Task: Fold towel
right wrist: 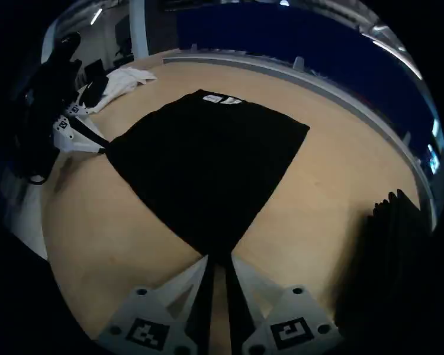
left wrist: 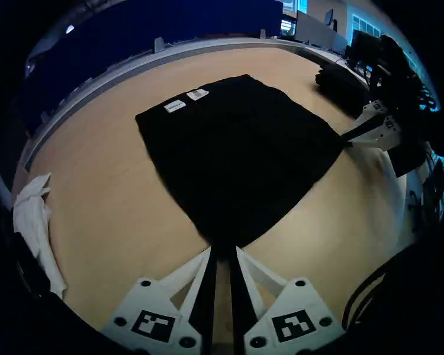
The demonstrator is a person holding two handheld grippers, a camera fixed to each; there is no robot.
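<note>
A black towel (left wrist: 240,154) lies spread on the wooden table (left wrist: 109,195), with two white labels (left wrist: 186,100) at its far edge. In the left gripper view my left gripper (left wrist: 224,253) is shut on the towel's near corner. At the right of that view the right gripper (left wrist: 347,139) pinches another corner, with a person's dark sleeve behind it. The right gripper view has the towel (right wrist: 210,160) running away from my right gripper (right wrist: 218,258), which is shut on its near corner. There the left gripper (right wrist: 103,145) grips the left corner.
A crumpled white cloth (left wrist: 35,225) lies at the table's left edge, seen again as a white cloth (right wrist: 124,80) at far left. A stack of folded dark towels (right wrist: 393,236) stands at the right. A blue partition (right wrist: 293,35) runs behind the table's curved rim.
</note>
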